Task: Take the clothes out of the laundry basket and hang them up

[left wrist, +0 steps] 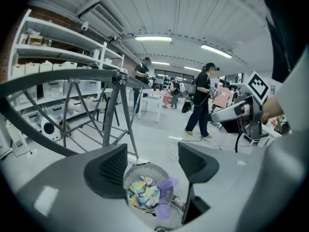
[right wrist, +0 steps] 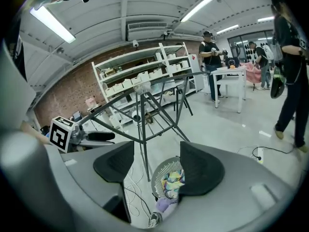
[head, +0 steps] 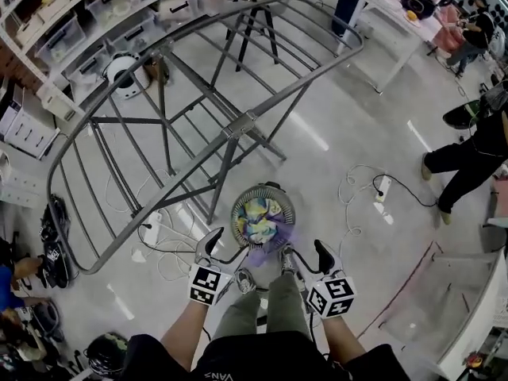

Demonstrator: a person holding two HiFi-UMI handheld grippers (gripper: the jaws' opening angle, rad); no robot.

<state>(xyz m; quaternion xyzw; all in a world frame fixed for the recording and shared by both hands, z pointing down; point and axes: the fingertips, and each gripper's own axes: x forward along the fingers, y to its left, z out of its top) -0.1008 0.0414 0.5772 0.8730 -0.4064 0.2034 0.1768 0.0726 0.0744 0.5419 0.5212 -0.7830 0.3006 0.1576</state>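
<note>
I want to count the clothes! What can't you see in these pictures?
How many clothes: in the head view they lie bundled in the laundry basket; the colourful garment hides any beneath.
Basket's right side: right gripper view, behind a finger of the right gripper.
Shelf bins' contents: head view, too small.

Looking steeply down, a round grey laundry basket (head: 240, 202) stands on a pale glossy floor (head: 341, 133) at the foot of a large grey metal drying rack (head: 230, 129). It holds multicoloured clothes (head: 260, 217), and a purple garment (head: 270, 250) hangs over its near rim. The left gripper (head: 224, 248) and right gripper (head: 305, 254) are held side by side, flanking that rim.
</note>
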